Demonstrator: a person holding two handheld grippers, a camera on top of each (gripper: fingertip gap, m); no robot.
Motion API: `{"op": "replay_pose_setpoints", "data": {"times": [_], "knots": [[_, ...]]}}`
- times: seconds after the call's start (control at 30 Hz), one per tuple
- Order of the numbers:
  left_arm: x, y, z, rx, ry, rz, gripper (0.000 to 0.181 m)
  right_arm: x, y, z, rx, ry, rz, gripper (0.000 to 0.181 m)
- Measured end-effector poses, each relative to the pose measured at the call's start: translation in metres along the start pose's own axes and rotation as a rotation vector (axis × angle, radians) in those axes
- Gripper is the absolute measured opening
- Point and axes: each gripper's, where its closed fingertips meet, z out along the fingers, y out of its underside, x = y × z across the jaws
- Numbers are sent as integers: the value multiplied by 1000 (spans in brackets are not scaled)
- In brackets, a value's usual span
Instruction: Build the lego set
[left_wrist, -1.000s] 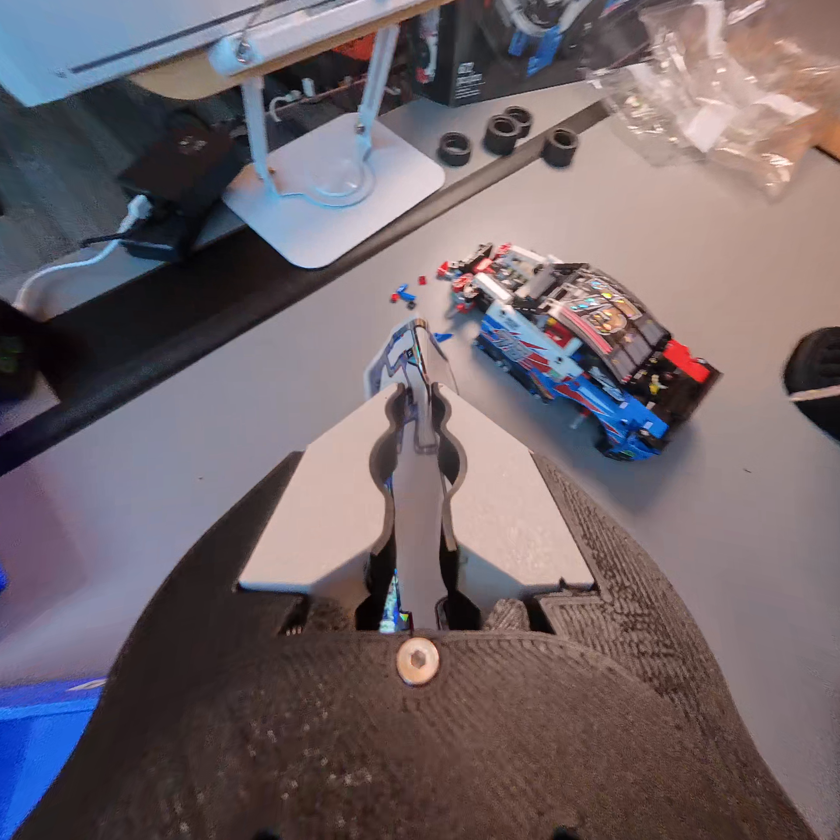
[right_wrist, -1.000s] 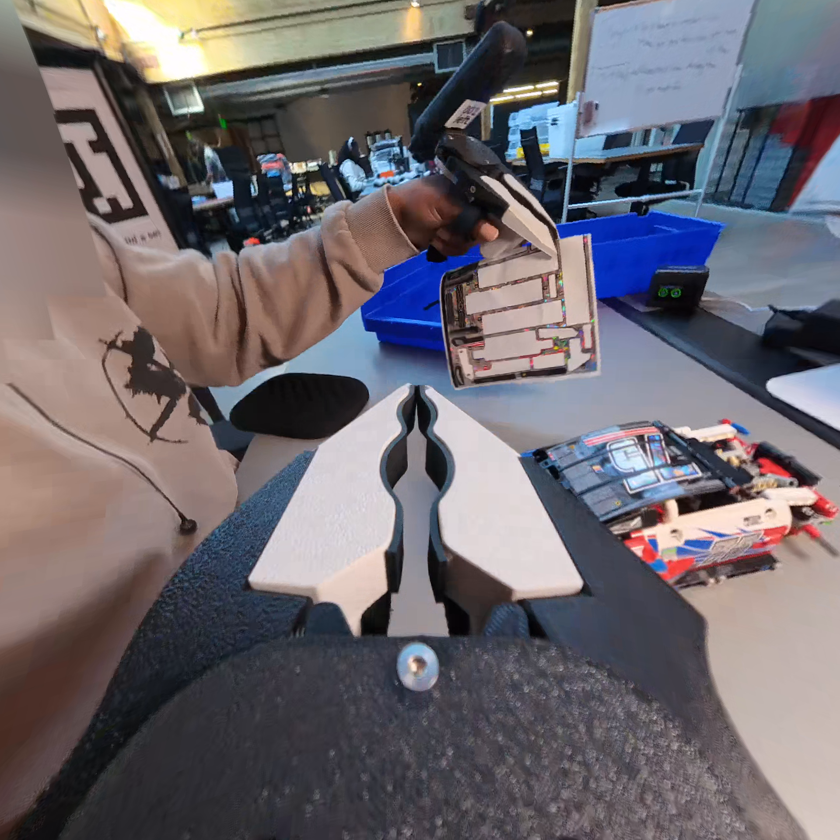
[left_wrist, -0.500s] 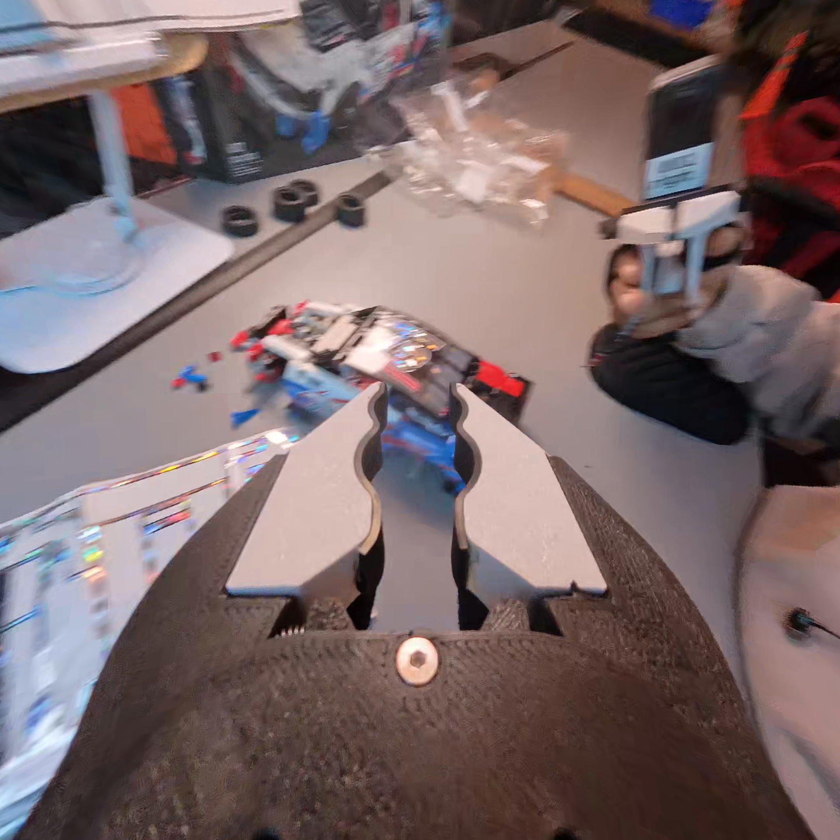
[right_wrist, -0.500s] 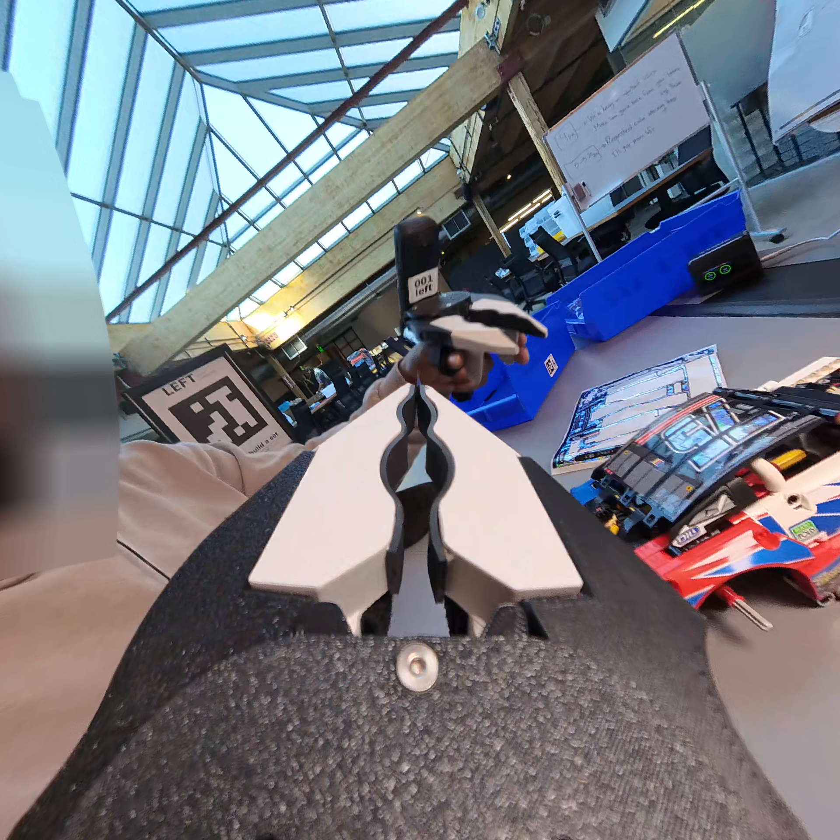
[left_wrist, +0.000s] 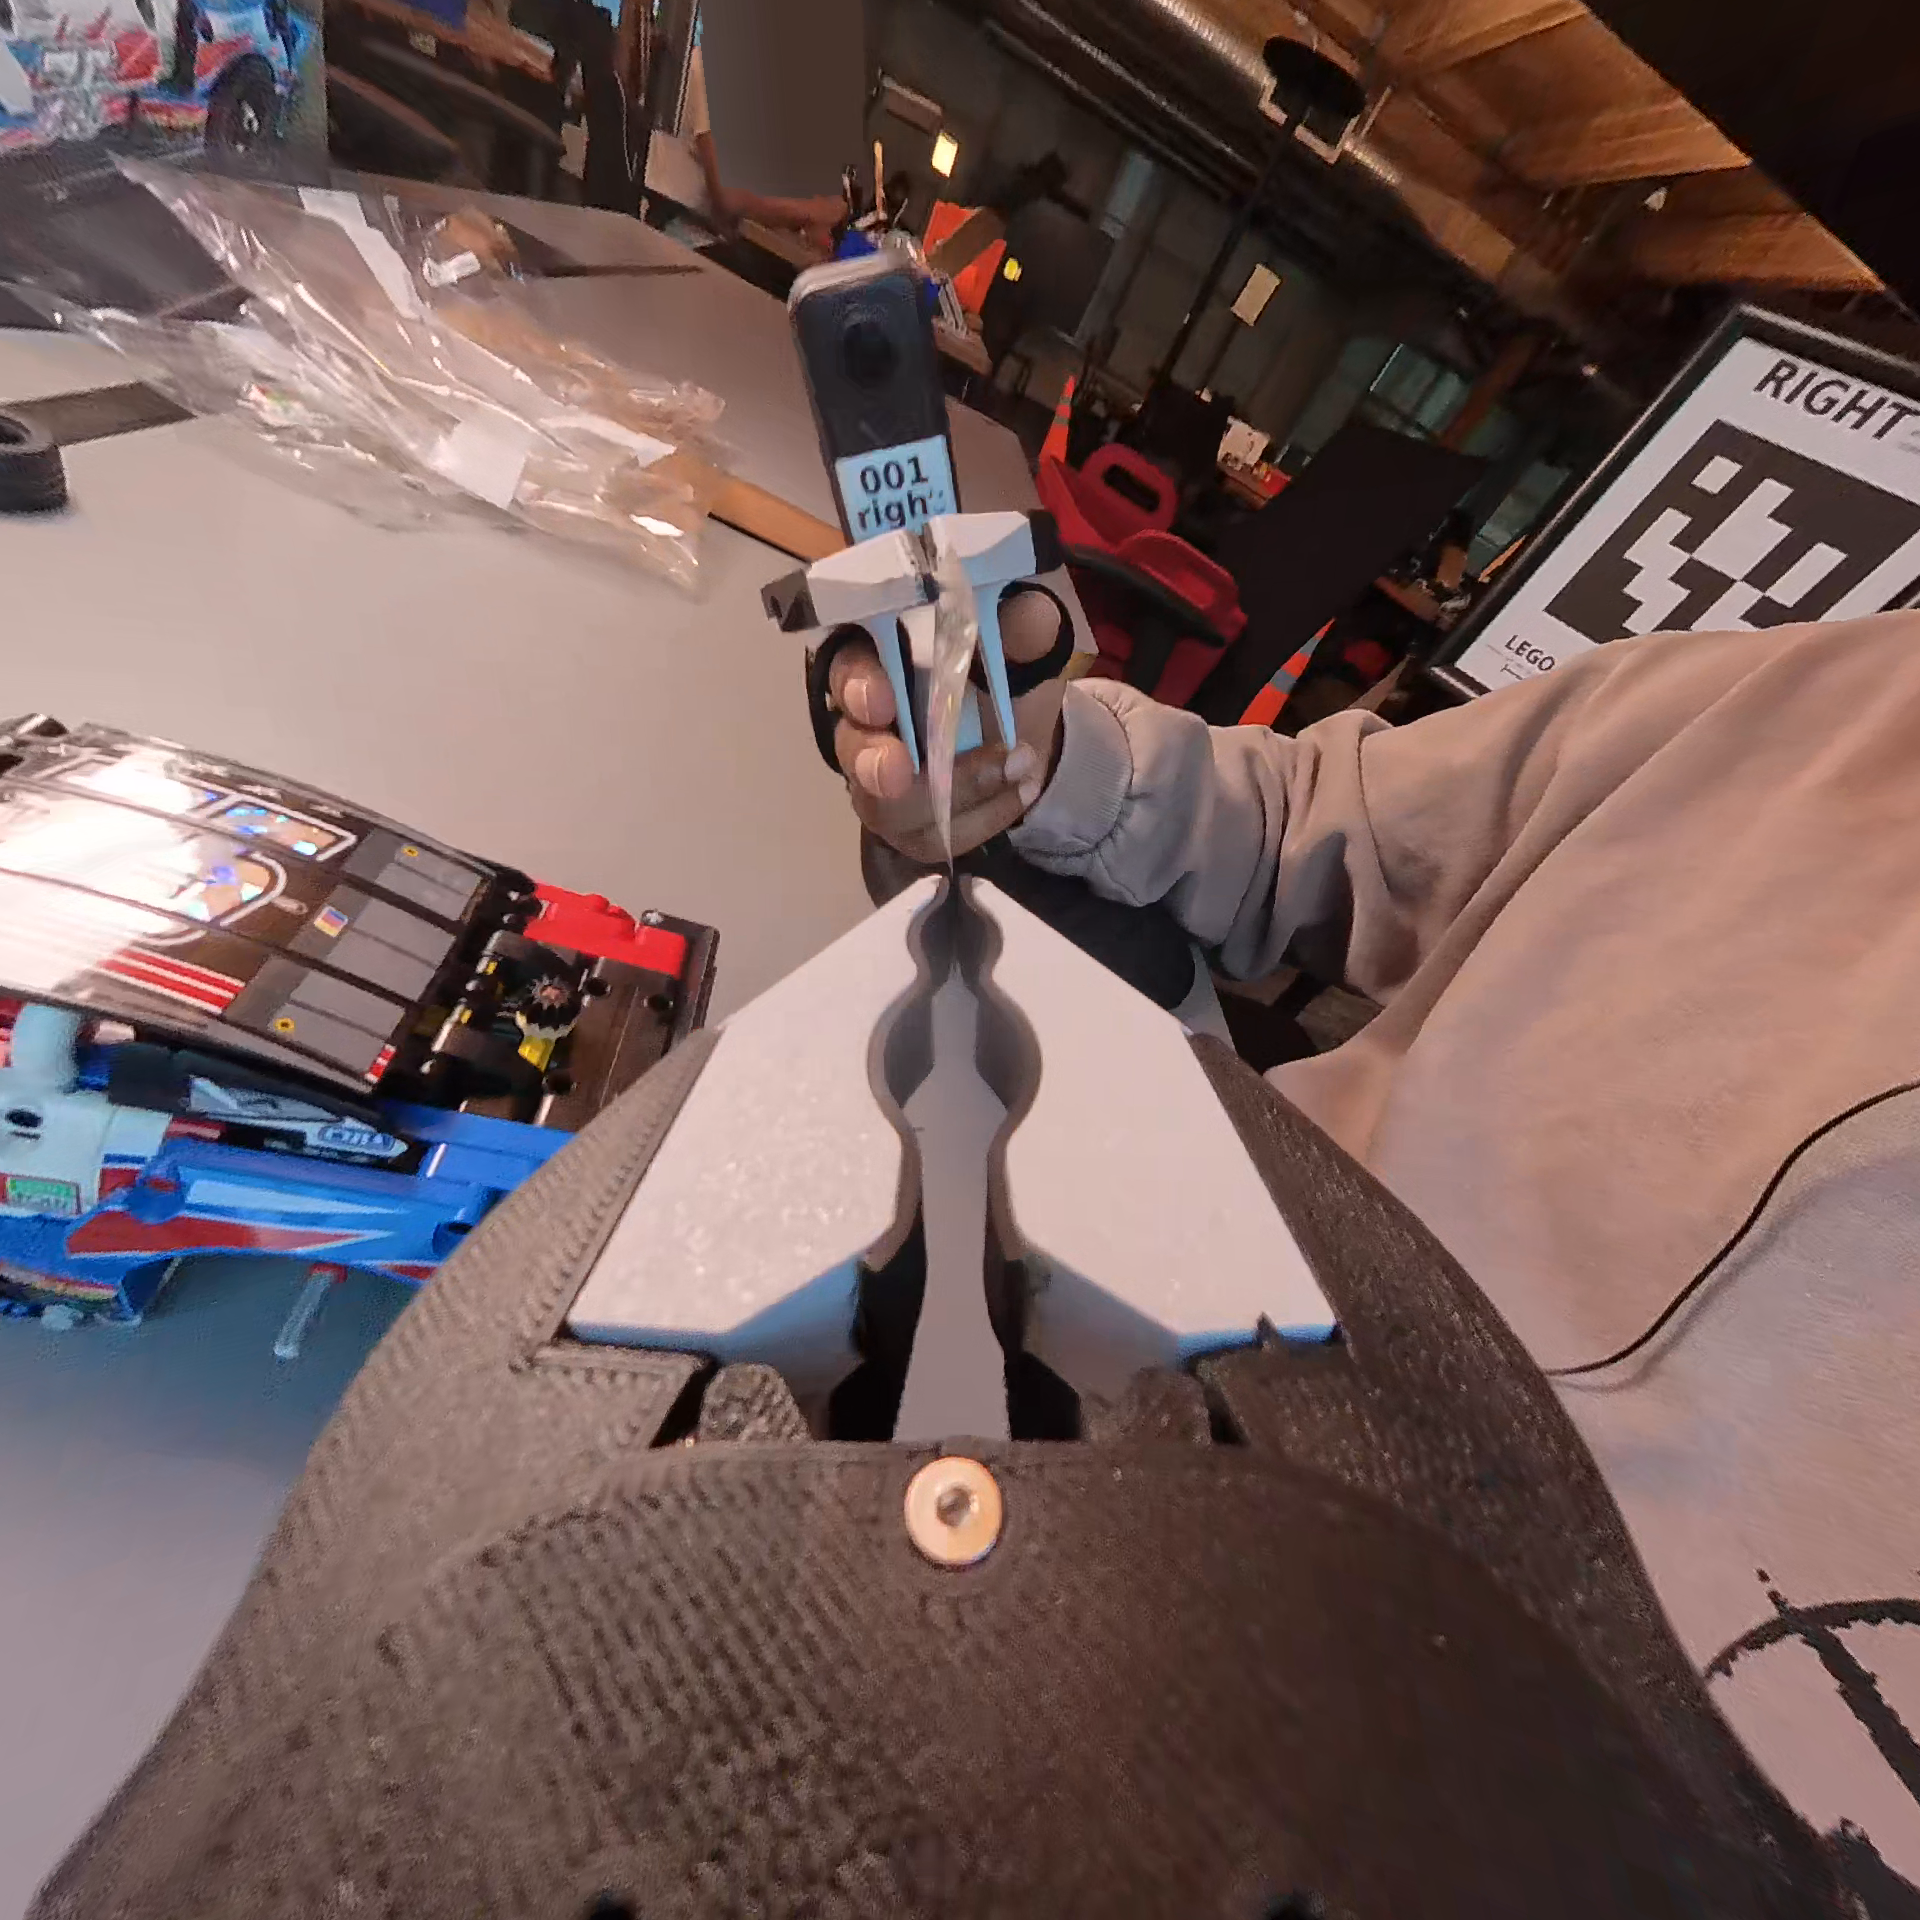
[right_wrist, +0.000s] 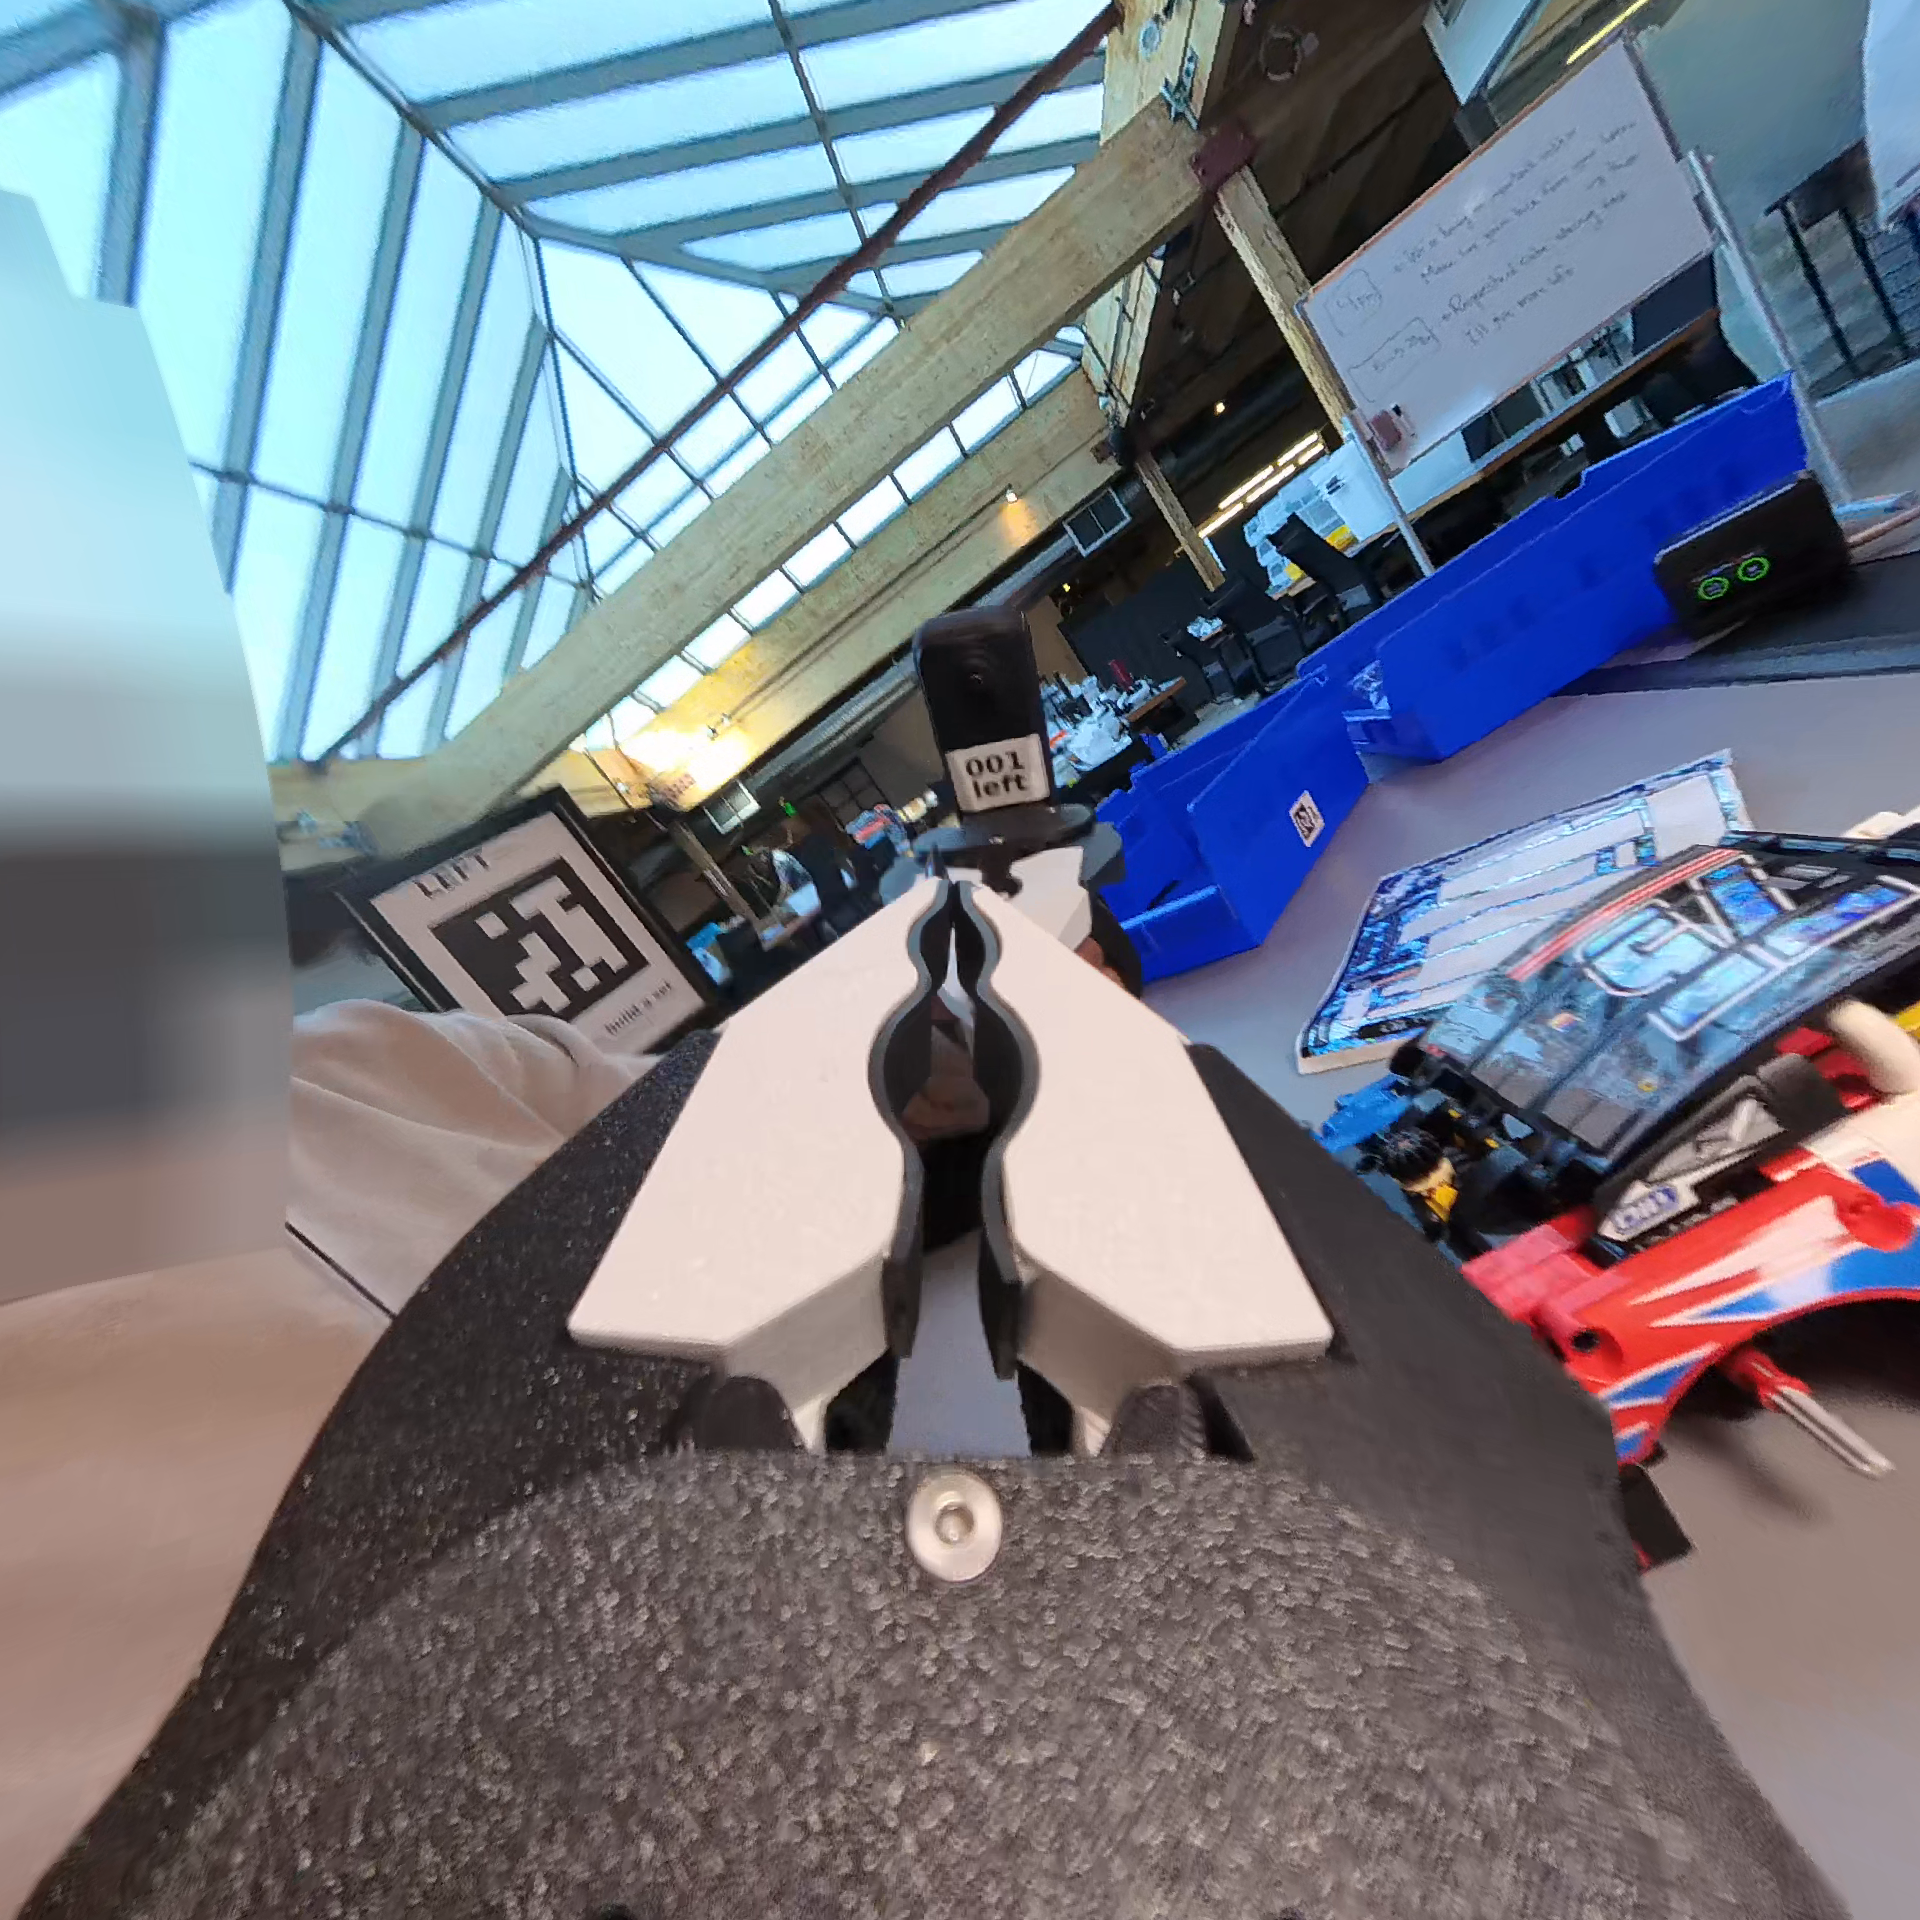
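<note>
The lego car (left_wrist: 312, 987), black roof over a blue and red body, lies on the grey table (left_wrist: 416, 644); it also shows in the right wrist view (right_wrist: 1662, 1039). My two grippers face each other tip to tip in the air beside it. My right gripper (right_wrist: 954, 896) is shut on a thin shiny sticker (left_wrist: 948, 675), seen edge-on. My left gripper (left_wrist: 951, 888) is shut, and the sticker's lower end runs into its tips. The sticker sheet (right_wrist: 1507, 883) lies flat on the table behind the car.
Clear plastic bags (left_wrist: 416, 364) and a black tyre (left_wrist: 26, 468) lie at the far side of the table. Blue bins (right_wrist: 1455, 665) and a black device (right_wrist: 1756, 566) stand beyond the sheet. The person's beige sleeve (left_wrist: 1455, 831) is close by on the right. The tips of one gripper are about 6 cm away from the tips of the other.
My left gripper let go of the sticker sheet, which now lies on the table, then swung to face the right gripper and shut at the sticker's end. The right gripper tilted upward.
</note>
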Motion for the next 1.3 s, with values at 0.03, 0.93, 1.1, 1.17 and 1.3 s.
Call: {"op": "replay_pose_setpoints", "data": {"times": [0.03,0.93,1.1,1.17,1.3], "knots": [[0,3,-2,-35,3,-7,0,1,6,0,-47,13,-50,0],[19,60,-6,-404,55,94,0,7,78,-11,-516,3,-320,14],[18,62,-6,-411,55,87,0,7,79,-11,-514,2,-315,6],[17,63,-6,-411,53,84,0,8,78,-11,-510,3,-315,2],[11,57,-8,-382,9,84,3,6,74,-12,-506,-1,-329,0]]}}
